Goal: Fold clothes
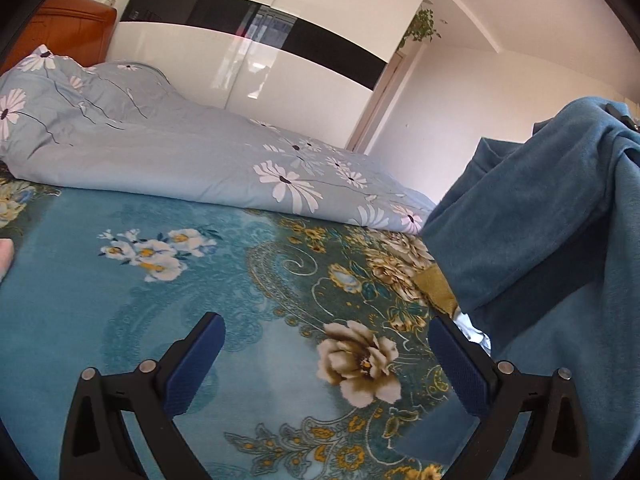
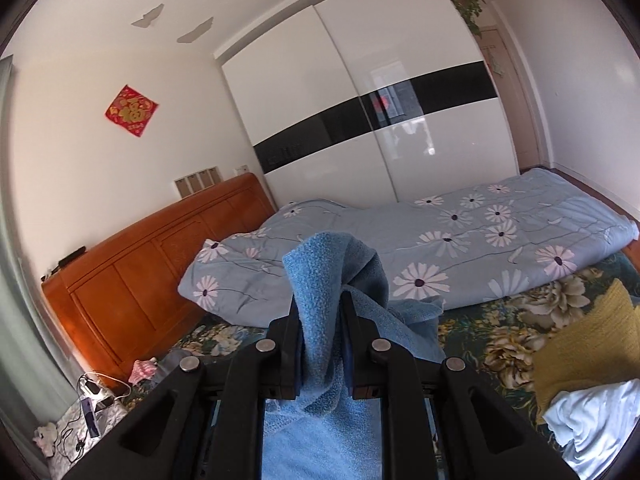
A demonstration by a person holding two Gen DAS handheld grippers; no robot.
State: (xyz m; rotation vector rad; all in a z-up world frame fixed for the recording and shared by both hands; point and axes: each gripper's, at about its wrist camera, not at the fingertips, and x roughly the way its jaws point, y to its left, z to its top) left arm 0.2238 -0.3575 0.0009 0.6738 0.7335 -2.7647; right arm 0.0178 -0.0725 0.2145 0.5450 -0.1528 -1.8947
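Floral bed (image 1: 120,320), folded daisy quilt (image 1: 160,152), yellow garment (image 2: 592,344), white garment (image 2: 592,420)

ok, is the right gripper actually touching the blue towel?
Touching. The right wrist view shows the right gripper shut on the blue towel: the cloth is pinched between both fingers, bunching above them and hanging below.

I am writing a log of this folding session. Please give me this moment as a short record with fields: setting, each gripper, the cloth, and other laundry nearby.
setting: bed with floral bedspread and a rolled blue daisy quilt
left gripper: open, empty, above the bedspread
right gripper: shut on the blue towel
blue towel: bunched, lifted, hanging down
other laundry: yellow cloth and white cloth lying on the bed
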